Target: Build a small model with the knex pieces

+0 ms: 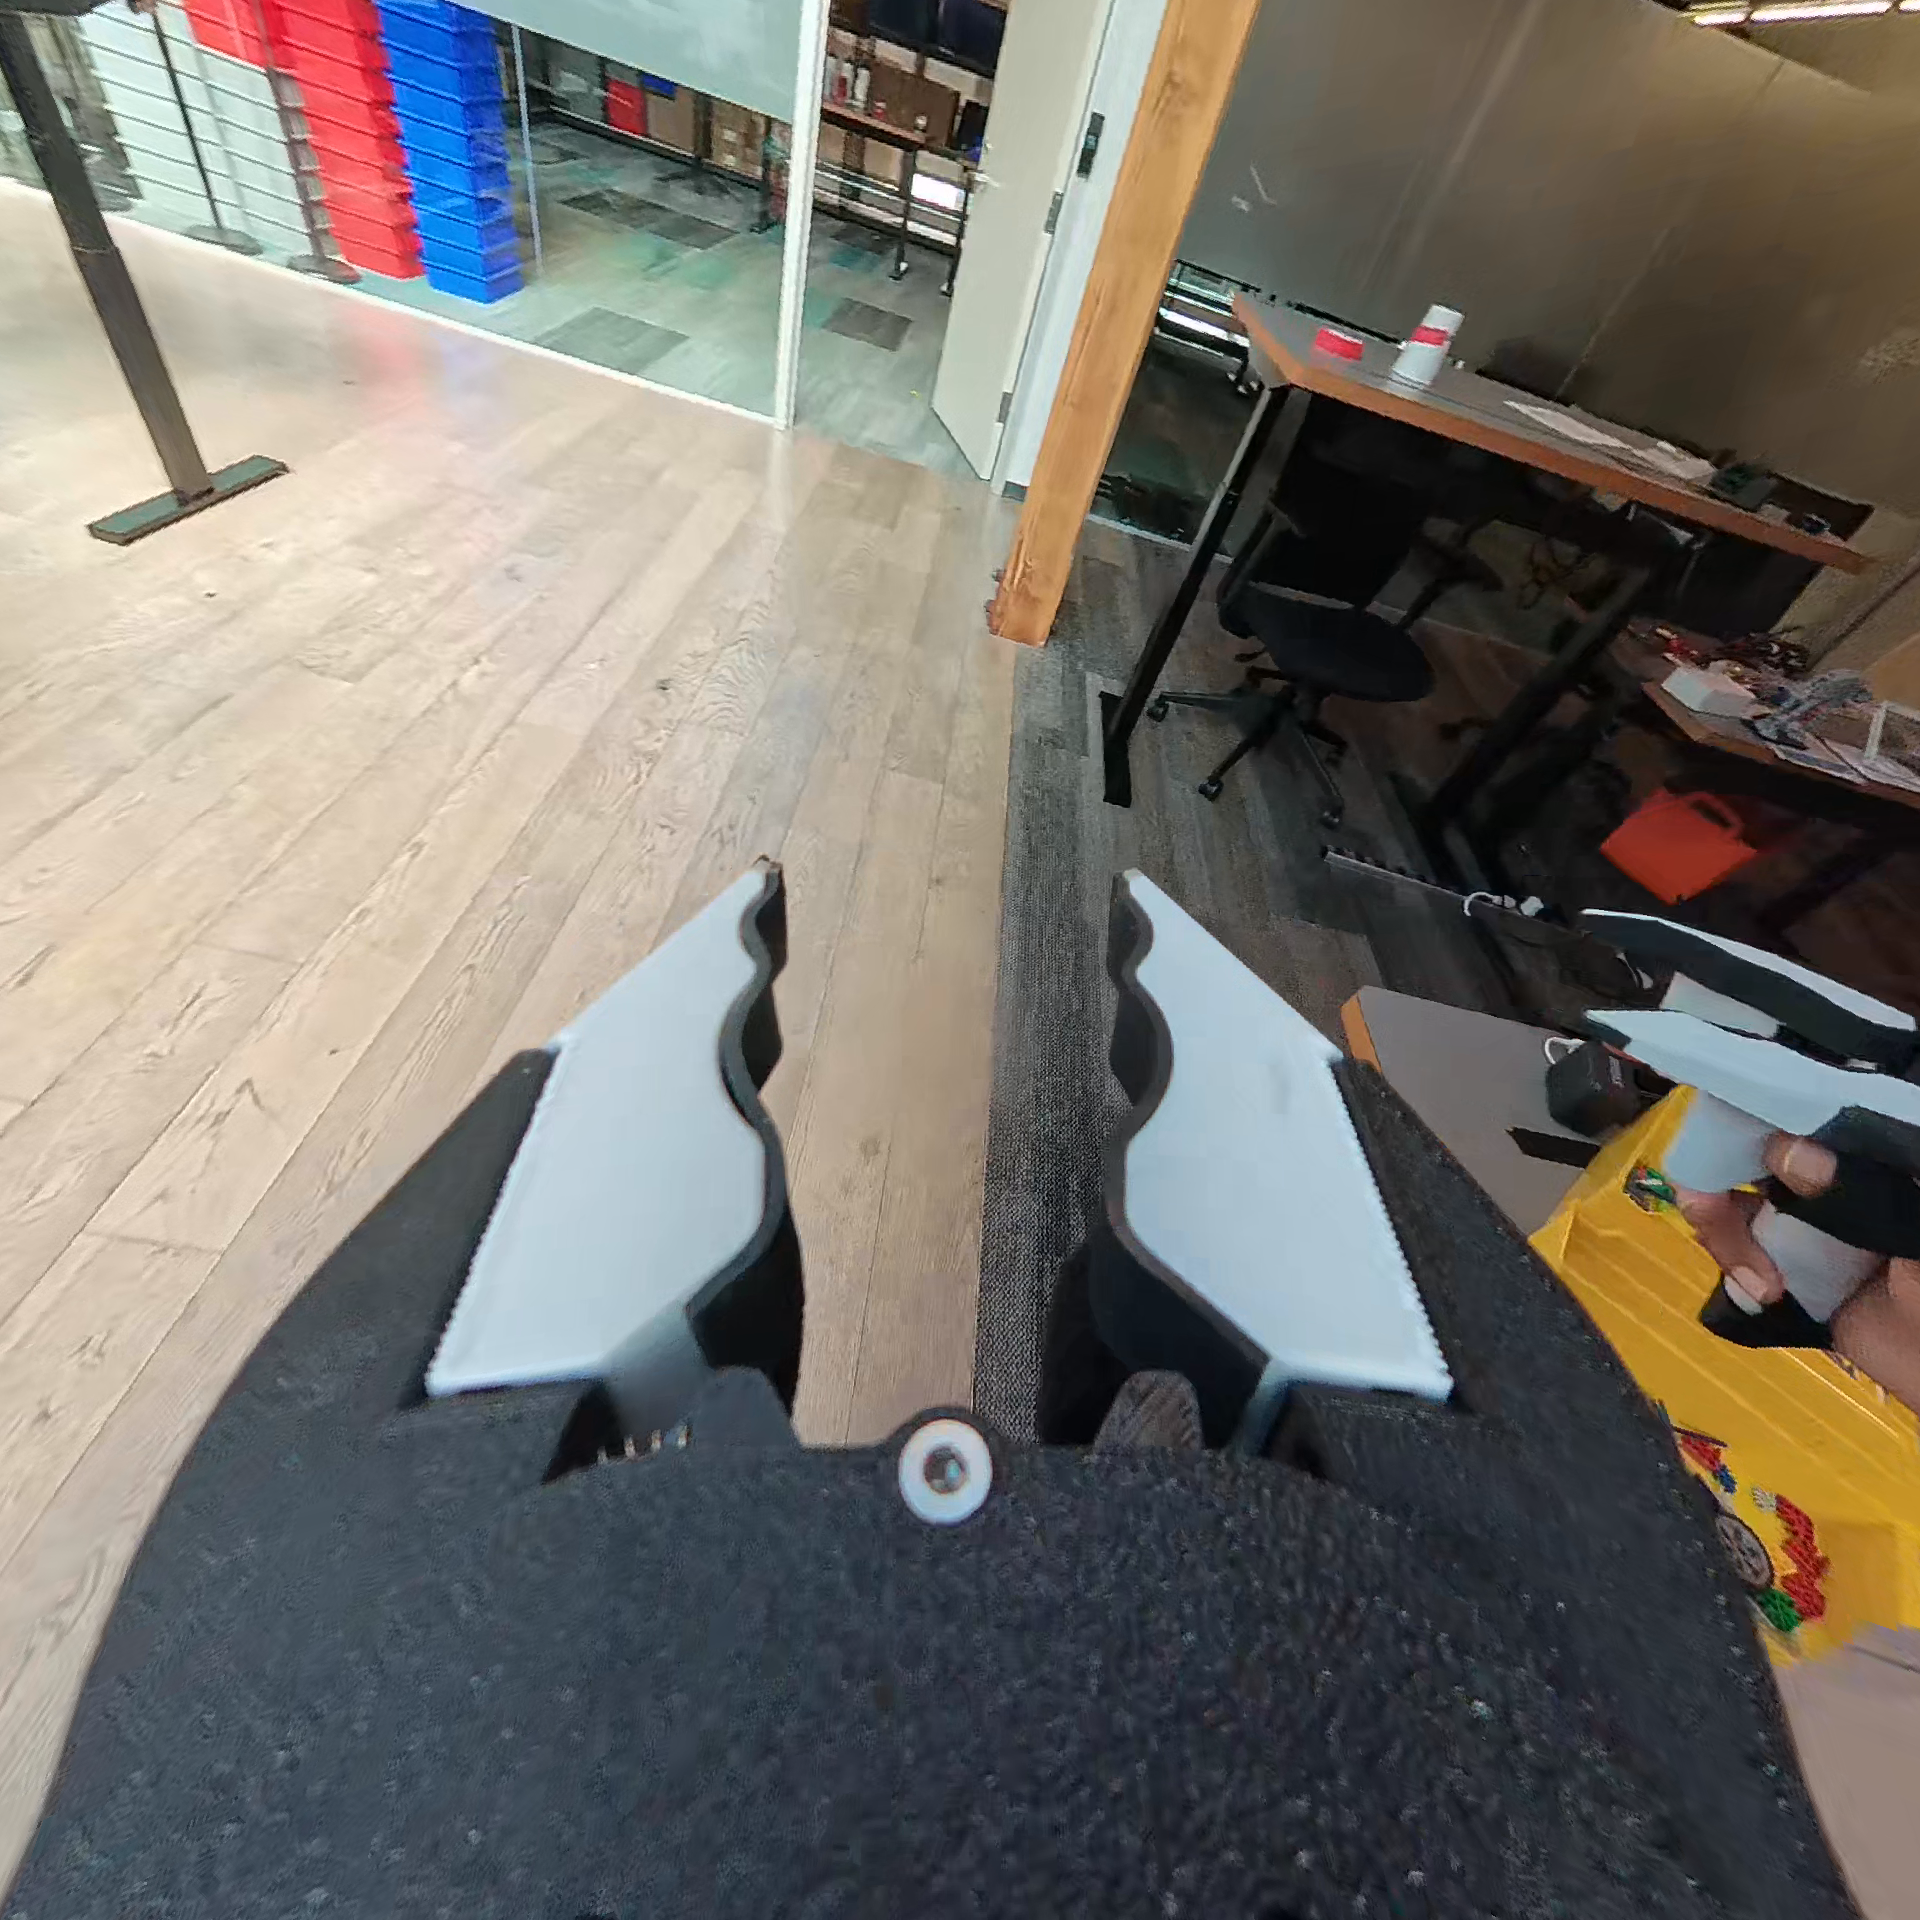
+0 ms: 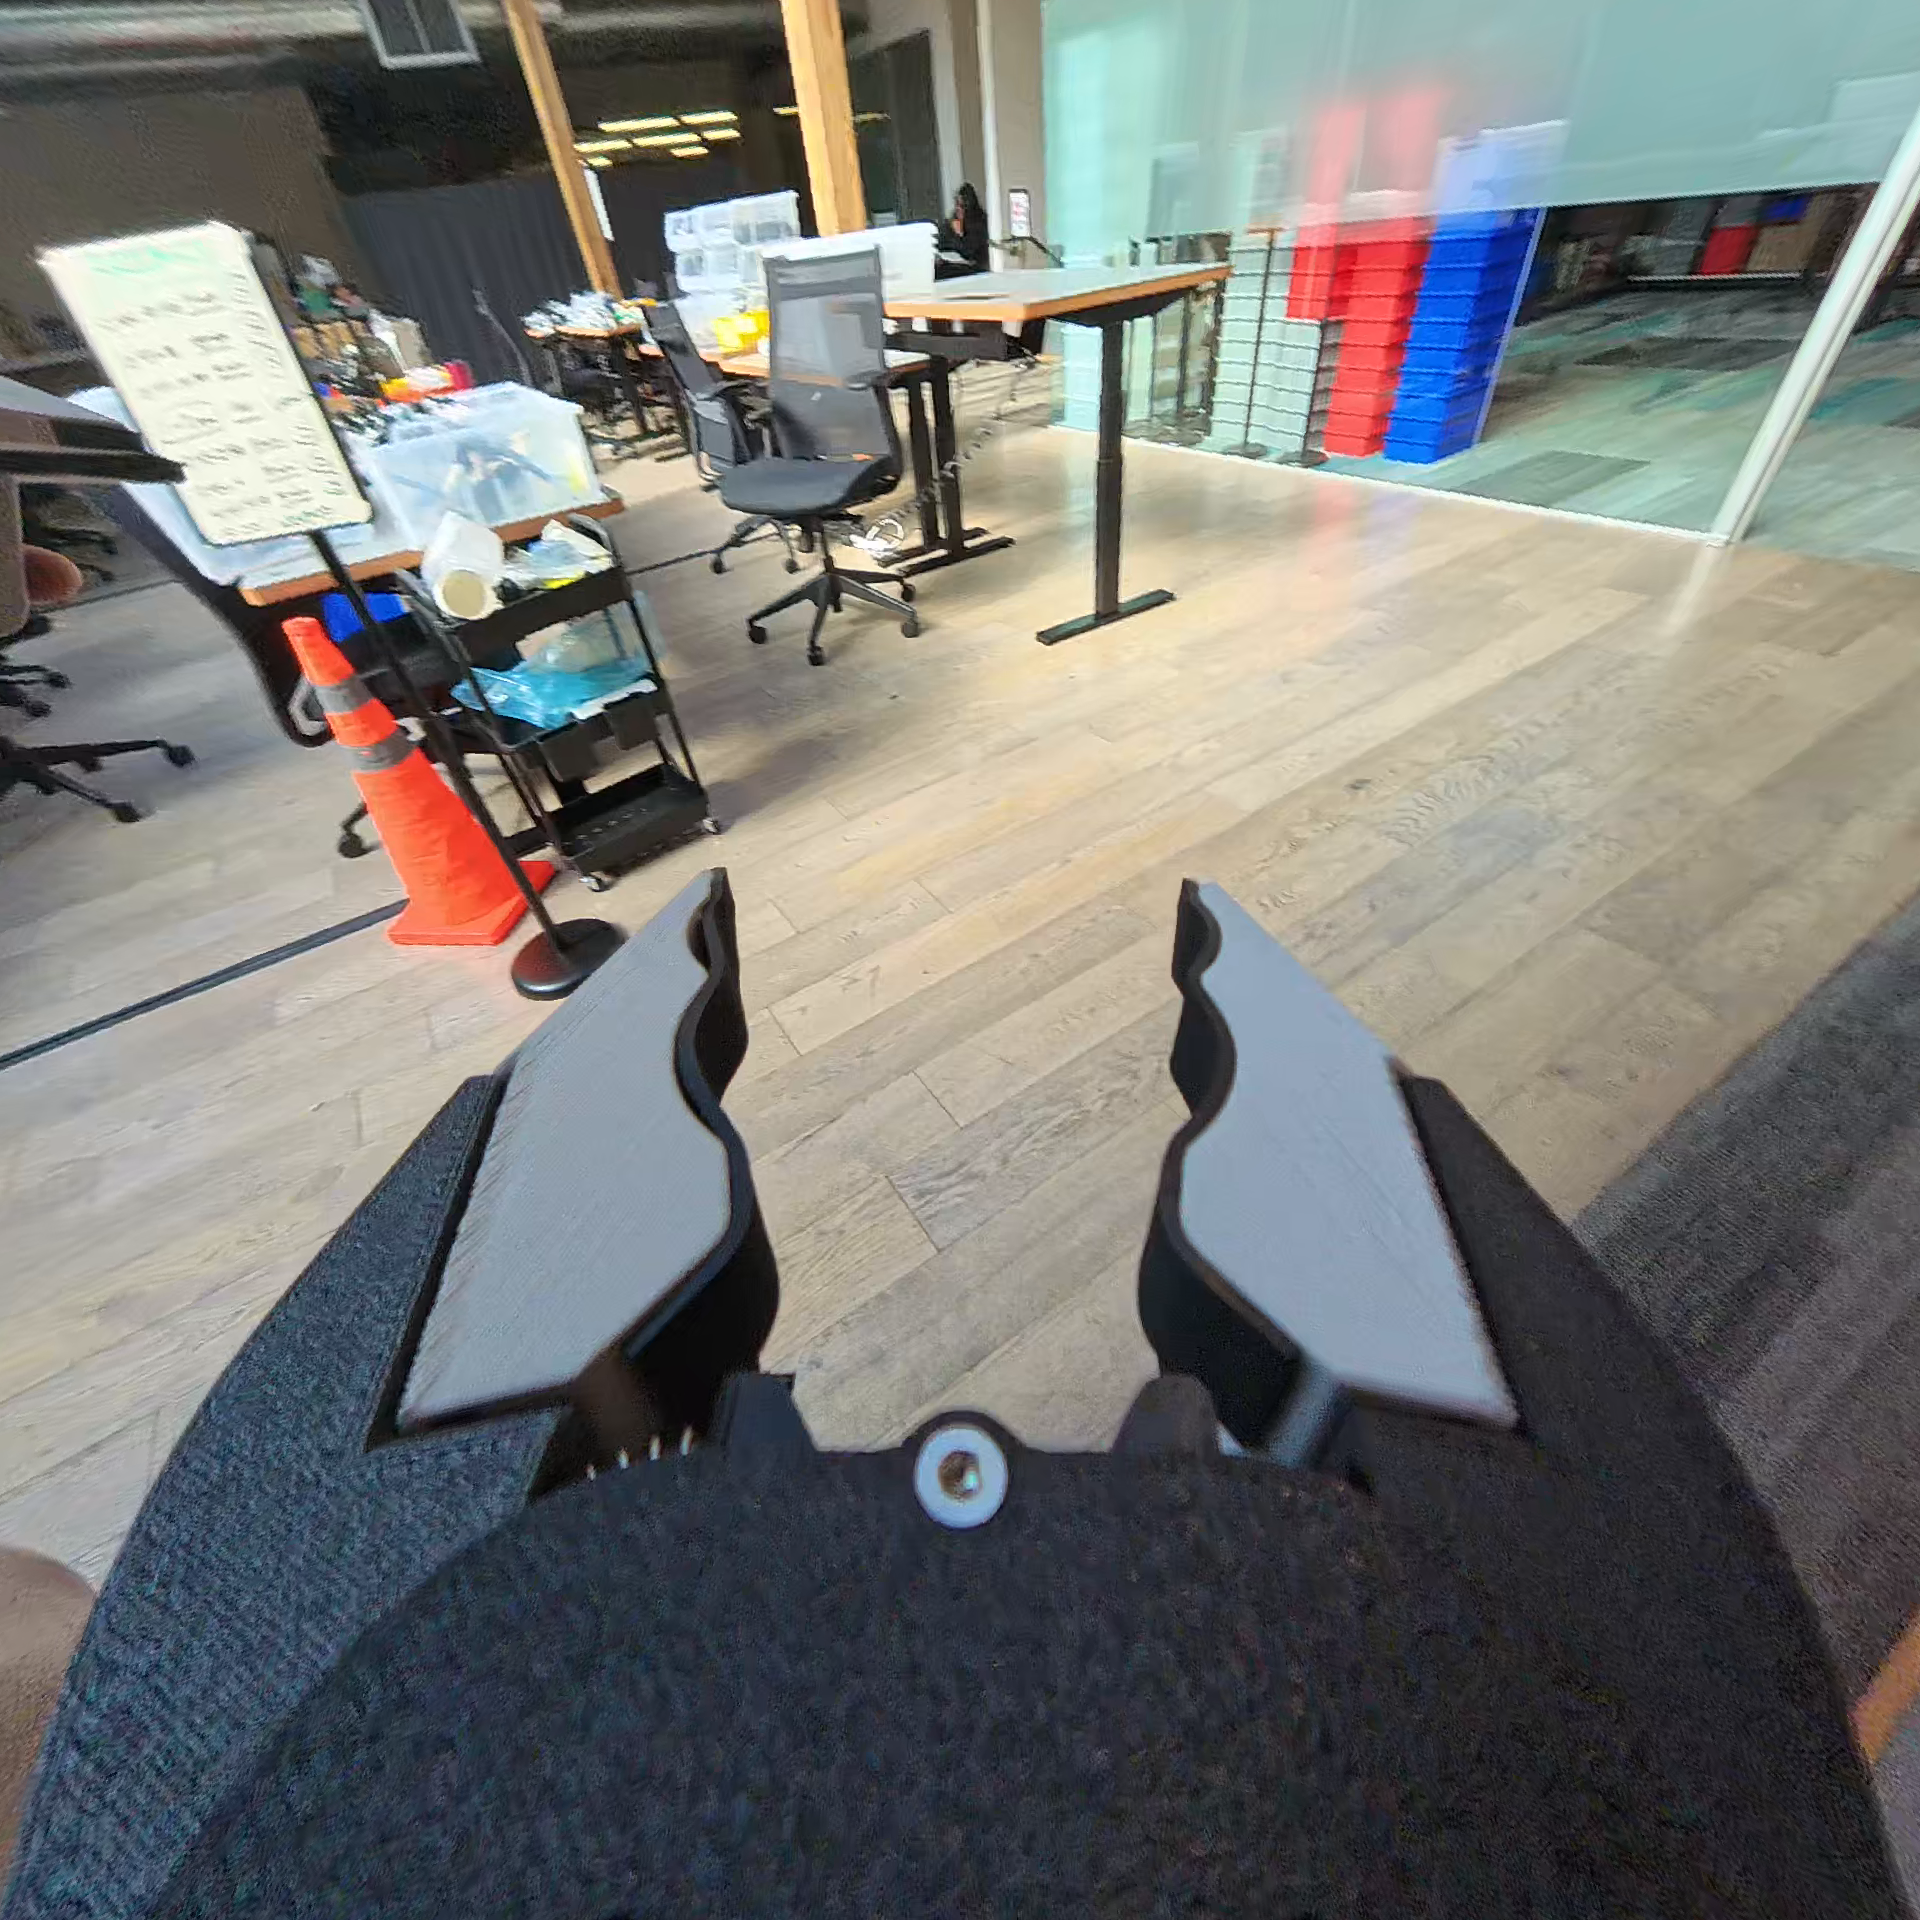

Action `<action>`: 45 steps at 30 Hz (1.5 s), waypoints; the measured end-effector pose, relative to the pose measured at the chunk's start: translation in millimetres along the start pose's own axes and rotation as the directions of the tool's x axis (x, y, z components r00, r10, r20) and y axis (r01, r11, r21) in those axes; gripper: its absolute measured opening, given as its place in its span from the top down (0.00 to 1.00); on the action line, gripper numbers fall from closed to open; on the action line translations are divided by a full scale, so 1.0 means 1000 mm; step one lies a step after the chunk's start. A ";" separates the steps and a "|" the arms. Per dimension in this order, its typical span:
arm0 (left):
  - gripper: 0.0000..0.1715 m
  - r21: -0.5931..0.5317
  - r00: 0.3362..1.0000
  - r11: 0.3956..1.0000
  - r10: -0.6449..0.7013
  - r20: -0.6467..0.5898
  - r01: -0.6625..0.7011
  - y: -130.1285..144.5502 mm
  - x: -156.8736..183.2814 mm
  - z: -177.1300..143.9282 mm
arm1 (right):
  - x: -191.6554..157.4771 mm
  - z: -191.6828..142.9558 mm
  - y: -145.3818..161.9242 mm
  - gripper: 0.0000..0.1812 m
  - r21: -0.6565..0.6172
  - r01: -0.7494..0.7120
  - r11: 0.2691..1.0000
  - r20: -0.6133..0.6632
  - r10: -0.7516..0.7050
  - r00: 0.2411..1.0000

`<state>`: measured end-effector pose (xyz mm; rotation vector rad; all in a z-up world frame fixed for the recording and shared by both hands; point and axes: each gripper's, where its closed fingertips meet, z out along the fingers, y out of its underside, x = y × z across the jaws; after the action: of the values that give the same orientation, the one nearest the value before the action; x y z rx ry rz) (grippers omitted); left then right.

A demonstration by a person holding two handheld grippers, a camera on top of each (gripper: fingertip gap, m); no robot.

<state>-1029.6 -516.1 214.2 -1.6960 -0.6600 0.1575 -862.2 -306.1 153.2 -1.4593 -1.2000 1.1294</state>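
- Both tongs stand wide apart at the tips and hold nothing.
- Left tongs (image 1: 945, 883), with pale grey fingers edged in black, hang over the seam where the light wood plank floor (image 1: 416, 727) meets the dark grey carpet (image 1: 1049, 1039); nothing lies between the fingers.
- At 3 o'clock in the left wrist view, the right tongs (image 1: 1590, 971) show from the side, gripped by a hand (image 1: 1797, 1236) in a black fingerless glove, above a yellow plastic bin (image 1: 1621, 1278) that rests on a grey surface with an orange edge (image 1: 1455, 1060).
- At 1 o'clock stand a slanted wooden post (image 1: 1122, 312), a black office chair (image 1: 1320, 644) and a brown desk surface (image 1: 1507, 416) bearing a white and red cup (image 1: 1429, 343).
- At 11 o'clock, stacked red crates (image 1: 332, 125) and blue crates (image 1: 457, 156) sit behind glass.
- Right tongs (image 2: 951, 894), in their own view, hover over bare plank floor, fingers spread even wider.
- At 10 o'clock there, an orange traffic cone (image 2: 416, 810) stands just beside a black rolling cart (image 2: 603, 727) and a whiteboard on a black stand (image 2: 208, 384); whether the cone touches the cart I cannot tell.
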 end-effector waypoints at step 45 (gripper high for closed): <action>0.61 -0.100 0.312 0.856 0.074 -0.947 -0.508 -0.151 0.238 1.216 | 0.779 0.320 -0.028 0.52 0.126 -0.448 0.885 -0.989 0.150 0.017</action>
<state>-1430.3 662.5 118.2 -1.9184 0.5800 -0.7262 -1095.6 496.6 48.2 -2.1348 0.0843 -0.0752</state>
